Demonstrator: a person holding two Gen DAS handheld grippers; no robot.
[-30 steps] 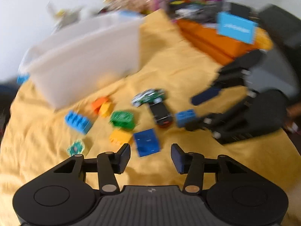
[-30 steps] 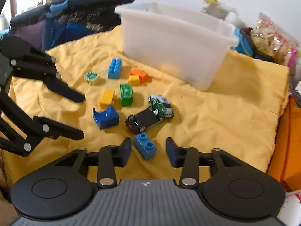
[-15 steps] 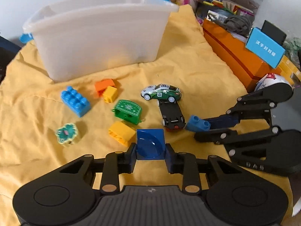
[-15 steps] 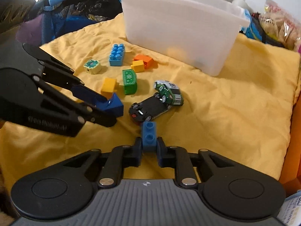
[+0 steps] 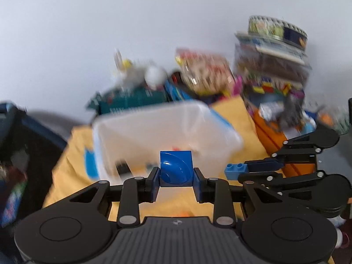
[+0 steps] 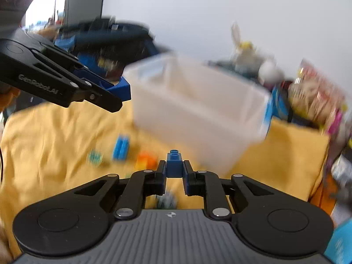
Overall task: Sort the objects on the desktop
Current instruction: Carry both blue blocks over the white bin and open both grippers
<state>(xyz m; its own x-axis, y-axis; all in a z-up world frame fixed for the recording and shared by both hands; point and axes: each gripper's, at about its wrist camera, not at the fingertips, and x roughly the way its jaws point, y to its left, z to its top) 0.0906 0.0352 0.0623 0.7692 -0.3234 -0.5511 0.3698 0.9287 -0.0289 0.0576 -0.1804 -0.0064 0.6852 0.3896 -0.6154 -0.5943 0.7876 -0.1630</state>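
Observation:
My left gripper (image 5: 176, 176) is shut on a dark blue curved block (image 5: 176, 168), lifted off the cloth and hanging in front of the translucent white bin (image 5: 167, 136). My right gripper (image 6: 174, 172) is shut on a small light blue two-stud brick (image 6: 174, 164), also raised. In the left wrist view that brick (image 5: 235, 168) and the right gripper (image 5: 253, 171) sit at the right, beside the bin. In the right wrist view the left gripper (image 6: 118, 92) with its blue block (image 6: 122, 90) hangs at upper left by the bin (image 6: 198, 110).
Yellow cloth (image 6: 55, 136) covers the table, with a blue brick (image 6: 121, 147), an orange block (image 6: 146, 160) and a teal piece (image 6: 95, 157) blurred on it. Snack bags (image 5: 204, 72), stacked boxes (image 5: 272, 61) and an orange box (image 5: 268, 132) crowd the back and right.
Both grippers closed on their blocks on the cloth, then rose and swung toward the bin, so the views now look over the bin's rim.

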